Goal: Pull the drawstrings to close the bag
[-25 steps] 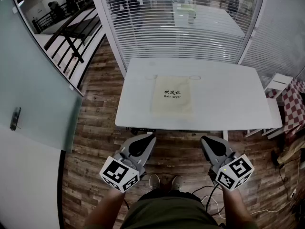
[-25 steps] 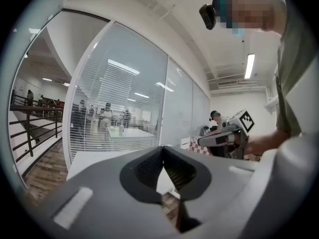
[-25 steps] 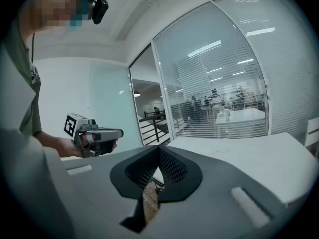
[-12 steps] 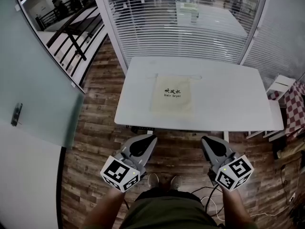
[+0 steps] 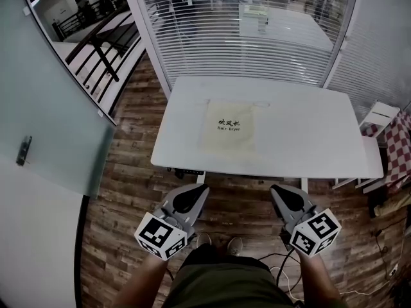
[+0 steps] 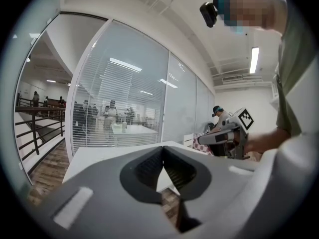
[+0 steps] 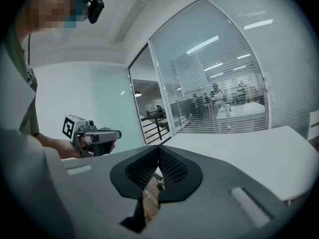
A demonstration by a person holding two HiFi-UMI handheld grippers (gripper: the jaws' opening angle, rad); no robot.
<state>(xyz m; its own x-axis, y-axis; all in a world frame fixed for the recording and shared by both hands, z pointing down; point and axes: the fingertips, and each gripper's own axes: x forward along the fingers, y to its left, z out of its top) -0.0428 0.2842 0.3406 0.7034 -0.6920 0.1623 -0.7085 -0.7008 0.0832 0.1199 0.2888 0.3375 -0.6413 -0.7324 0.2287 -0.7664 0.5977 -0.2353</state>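
Observation:
A cream drawstring bag with dark print lies flat on the white table, its mouth toward the far edge. Thin drawstring loops lie out to both sides of the mouth. My left gripper and right gripper hang over the wooden floor, short of the table's near edge and well apart from the bag. Both are shut with nothing in them; the jaw tips meet in the left gripper view and in the right gripper view. The bag does not show in the left gripper view.
A glass wall with blinds stands behind the table, and a frosted glass door is at the left. A white stool and a checkered cloth sit at the right. Cables lie on the floor by my feet.
The head camera has shifted slightly, so the table and bag sit a touch more to the left. Both grippers stay shut in nearly the same places.

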